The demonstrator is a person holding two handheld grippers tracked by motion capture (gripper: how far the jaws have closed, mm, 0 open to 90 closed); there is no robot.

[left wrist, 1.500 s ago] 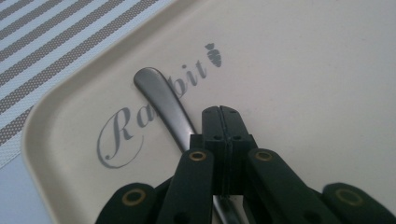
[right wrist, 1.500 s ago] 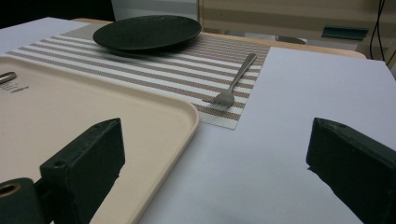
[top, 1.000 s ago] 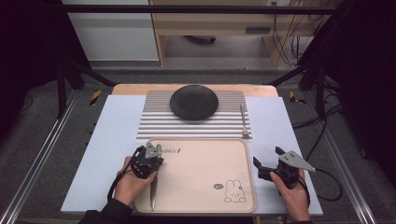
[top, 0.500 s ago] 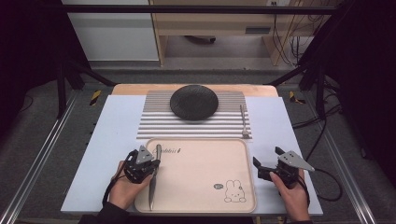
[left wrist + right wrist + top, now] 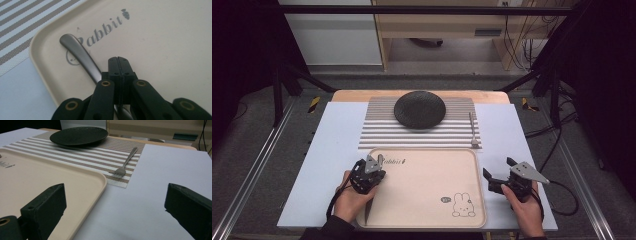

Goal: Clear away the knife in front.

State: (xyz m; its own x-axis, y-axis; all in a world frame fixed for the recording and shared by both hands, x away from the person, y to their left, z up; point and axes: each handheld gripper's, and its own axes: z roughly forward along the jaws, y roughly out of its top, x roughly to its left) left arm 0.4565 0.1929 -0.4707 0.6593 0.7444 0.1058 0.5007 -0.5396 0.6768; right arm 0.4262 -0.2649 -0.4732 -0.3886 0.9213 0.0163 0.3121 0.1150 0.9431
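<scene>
1 beige tray point(image 5: 427, 187), 1 dark round plate point(image 5: 419, 109), 1 striped placemat point(image 5: 377, 135), 1 fork point(image 5: 472, 130), 1 knife point(image 5: 80, 53) lying on tray, 2 grippers: left gripper point(image 5: 368, 172), right gripper point(image 5: 504, 175), 2 hands: left hand point(image 5: 349, 200), right hand point(image 5: 524, 210), 1 white table point(image 5: 327, 145)

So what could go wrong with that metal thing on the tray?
The left gripper looks shut beside the slim grey metal utensil, not clearly around it, so a lift might miss or drop it. The handle lies near the beige rabbit tray's raised rim; dragging could snag it there.
</scene>
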